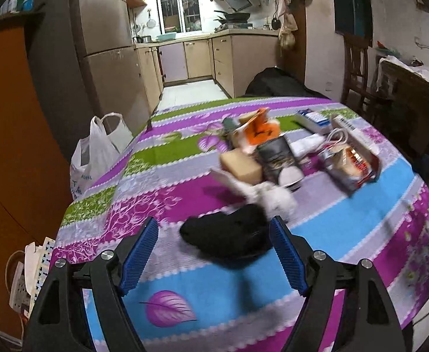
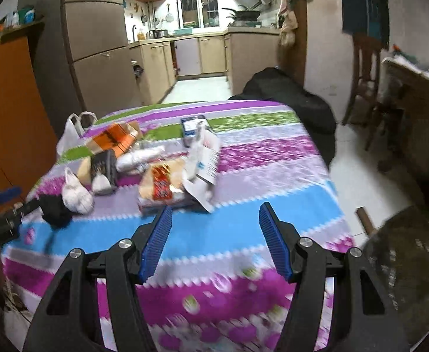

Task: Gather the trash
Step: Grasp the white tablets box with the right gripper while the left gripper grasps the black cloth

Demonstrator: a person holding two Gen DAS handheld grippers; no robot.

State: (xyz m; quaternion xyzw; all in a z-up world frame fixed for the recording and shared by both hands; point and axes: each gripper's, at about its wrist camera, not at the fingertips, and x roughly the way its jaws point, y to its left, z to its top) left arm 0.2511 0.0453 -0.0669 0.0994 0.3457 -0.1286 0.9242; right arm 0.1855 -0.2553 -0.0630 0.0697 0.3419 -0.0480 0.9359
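Tools first: the left tool (image 1: pixel 214 228) stands wide, blue pads apart, nothing between them, hovering over the worktop (image 1: pixel 346 228) just short of a black crumpled lump (image 1: pixel 226 234). The right tool (image 2: pixel 216 214) is spread about halfway, empty too, over bare blue and lilac cloth.

Take that black lump as the landmark. Touching its far side is a white wad (image 1: pixel 276 198); beyond that a tan sponge-like block (image 1: pixel 239 164), a dark packet (image 1: pixel 277 158), an orange wrapper (image 1: pixel 258 130), and to the right a red-and-yellow snack pack (image 1: pixel 352 164).

The left wrist view alone shows a white plastic bag (image 1: pixel 97 149) hanging off the worktop's left edge in full, plus a power strip (image 1: pixel 18 281) below. The right wrist view alone catches the left tool from the side at the lump (image 2: pixel 54 211), and a long white printed sleeve (image 2: pixel 205 158) leaning on the snack pack.
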